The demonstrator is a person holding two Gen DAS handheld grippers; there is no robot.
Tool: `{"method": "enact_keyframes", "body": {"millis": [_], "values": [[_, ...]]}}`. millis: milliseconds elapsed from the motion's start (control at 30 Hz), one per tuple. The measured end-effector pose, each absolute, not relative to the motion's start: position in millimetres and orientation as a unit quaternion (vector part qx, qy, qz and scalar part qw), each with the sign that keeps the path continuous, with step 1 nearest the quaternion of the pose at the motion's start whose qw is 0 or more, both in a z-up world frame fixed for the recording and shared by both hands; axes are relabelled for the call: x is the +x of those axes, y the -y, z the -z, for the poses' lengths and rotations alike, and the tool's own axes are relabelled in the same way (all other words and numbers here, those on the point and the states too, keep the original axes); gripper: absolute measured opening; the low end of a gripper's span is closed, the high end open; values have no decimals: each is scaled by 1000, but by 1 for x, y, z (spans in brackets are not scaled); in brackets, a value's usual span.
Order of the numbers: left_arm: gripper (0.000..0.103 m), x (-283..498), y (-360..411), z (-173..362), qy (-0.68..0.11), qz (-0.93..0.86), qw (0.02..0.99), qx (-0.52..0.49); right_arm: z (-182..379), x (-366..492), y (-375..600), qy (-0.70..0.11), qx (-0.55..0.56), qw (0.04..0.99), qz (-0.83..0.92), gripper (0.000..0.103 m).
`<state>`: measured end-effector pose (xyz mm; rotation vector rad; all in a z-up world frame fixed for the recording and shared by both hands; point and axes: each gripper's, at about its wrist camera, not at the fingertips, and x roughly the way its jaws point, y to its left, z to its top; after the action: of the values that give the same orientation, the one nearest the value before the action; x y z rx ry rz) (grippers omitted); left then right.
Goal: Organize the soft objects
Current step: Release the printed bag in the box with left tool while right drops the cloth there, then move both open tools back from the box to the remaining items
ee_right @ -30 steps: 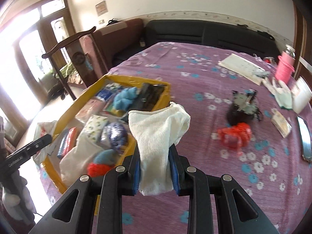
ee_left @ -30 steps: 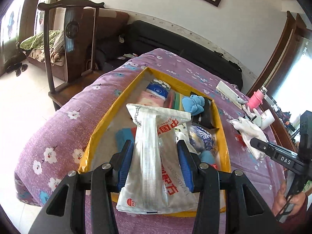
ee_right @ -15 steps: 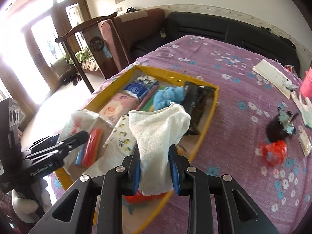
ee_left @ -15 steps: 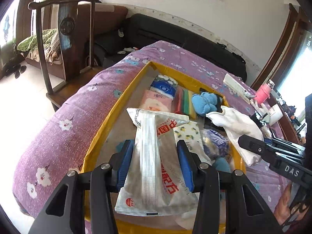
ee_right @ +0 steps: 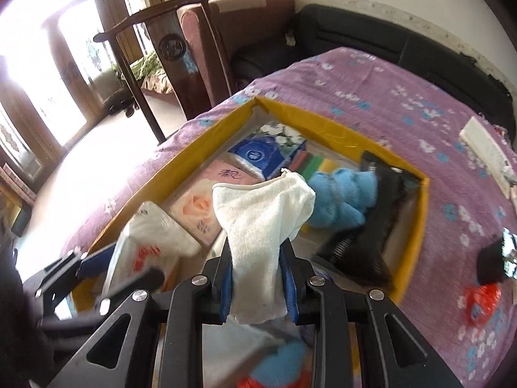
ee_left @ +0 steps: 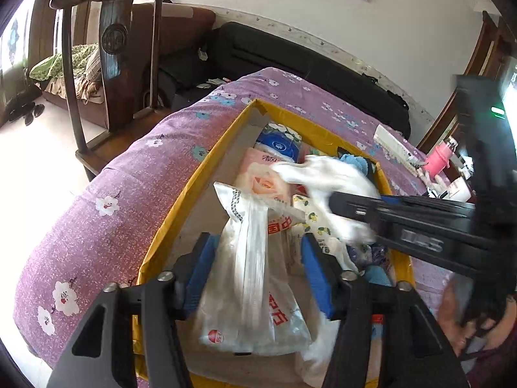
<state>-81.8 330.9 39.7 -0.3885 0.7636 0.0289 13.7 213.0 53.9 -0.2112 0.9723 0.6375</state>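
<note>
A yellow-rimmed box (ee_left: 181, 203) sits on the purple flowered cloth and holds soft packs. My left gripper (ee_left: 258, 242) hangs over its near end and its jaws are opening. A clear plastic bag with red print (ee_left: 252, 291) stands between the blue pads, with a gap showing on each side. My right gripper (ee_right: 257, 252) is shut on a white towel cloth (ee_right: 261, 220) and hovers over the middle of the box. In the left wrist view it reaches in from the right (ee_left: 404, 223), with the cloth (ee_left: 326, 174) blurred above the tissue packs.
Inside the box lie a blue tissue pack (ee_right: 258, 155), a pink pack (ee_right: 197, 207), a fluffy blue item (ee_right: 342, 197) and a black item (ee_right: 371, 242). A red bundle (ee_right: 481, 297) lies on the table to the right. A wooden chair (ee_left: 110, 48) and a black sofa (ee_left: 290, 61) stand beyond.
The right gripper has carried the white cloth leftward from over the table to above the box. The left gripper's pads have spread away from the plastic bag.
</note>
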Motion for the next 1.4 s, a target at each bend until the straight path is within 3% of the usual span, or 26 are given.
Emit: {"method": "enact_keyframes", "body": {"millis": [567, 633, 700, 733, 1033, 1400], "values": [[74, -101, -341, -48, -348, -4, 912, -216, -30, 62, -247, -499, -86, 814, -284, 29], [78, -102, -341, -48, -349, -4, 911, -221, -31, 58, -248, -495, -88, 817, -282, 37], [81, -104, -339, -50, -349, -8, 911, -219, -34, 55, -247, -491, -81, 817, -290, 61], [82, -105, -337, -52, -349, -12, 913, -213, -37, 52, -246, -484, -79, 820, -294, 64], [88, -121, -313, -70, -335, -34, 927, -166, -85, 5, -227, -400, -102, 858, -307, 73], [88, -139, -259, -93, -328, -31, 940, -87, -103, -20, -153, -388, -51, 875, -286, 74]]}}
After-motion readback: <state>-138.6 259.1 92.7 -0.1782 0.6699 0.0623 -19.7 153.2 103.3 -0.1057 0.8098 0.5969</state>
